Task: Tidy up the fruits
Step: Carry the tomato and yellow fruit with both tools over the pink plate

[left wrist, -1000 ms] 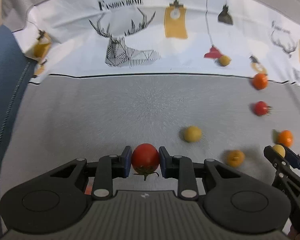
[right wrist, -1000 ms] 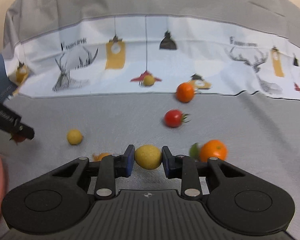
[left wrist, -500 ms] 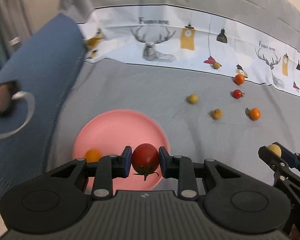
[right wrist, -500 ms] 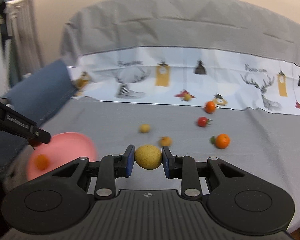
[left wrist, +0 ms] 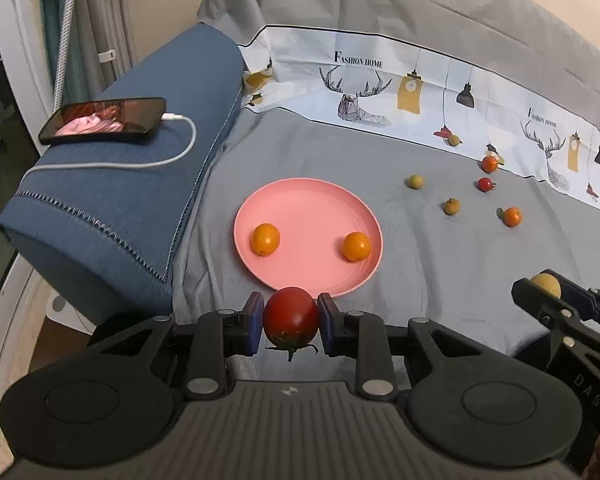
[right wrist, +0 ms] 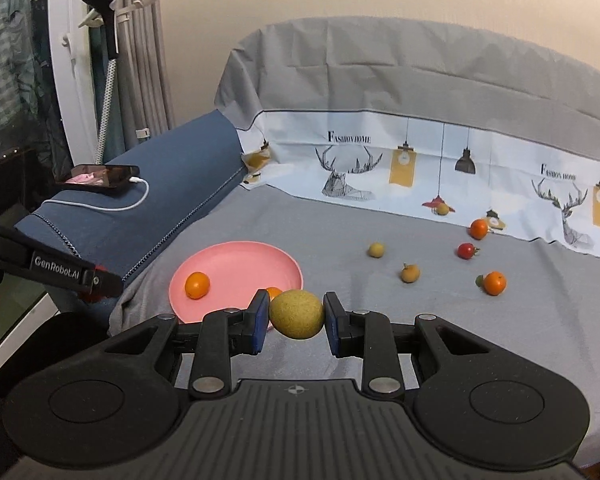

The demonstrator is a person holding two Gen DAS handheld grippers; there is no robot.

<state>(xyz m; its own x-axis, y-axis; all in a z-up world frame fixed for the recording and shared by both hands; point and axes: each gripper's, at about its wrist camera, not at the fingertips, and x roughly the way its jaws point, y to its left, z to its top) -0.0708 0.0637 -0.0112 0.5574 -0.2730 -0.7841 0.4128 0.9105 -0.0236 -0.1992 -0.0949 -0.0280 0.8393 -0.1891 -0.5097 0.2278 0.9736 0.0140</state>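
Note:
My left gripper (left wrist: 291, 322) is shut on a red tomato (left wrist: 291, 314) and holds it above the near rim of a pink plate (left wrist: 308, 204). Two orange fruits (left wrist: 266, 239) (left wrist: 356, 246) lie on the plate. My right gripper (right wrist: 297, 318) is shut on a round yellow fruit (right wrist: 297, 313), raised near the plate's (right wrist: 236, 258) right front edge. In the left wrist view it shows at the right edge (left wrist: 546, 286). Several loose fruits lie on the grey sheet to the right: a yellow one (left wrist: 416, 181), a red tomato (left wrist: 485, 184), an orange one (left wrist: 512, 216).
A folded blue blanket (left wrist: 140, 184) lies left of the plate, with a phone (left wrist: 104, 120) and white cable on it. A white printed cloth band (left wrist: 420, 92) runs along the back. The bed's left edge drops off beside the blanket.
Both grippers have lifted and pulled back to the left with their fruits. The pink plate, blanket and phone have come into view. A second orange fruit now shows on the plate.

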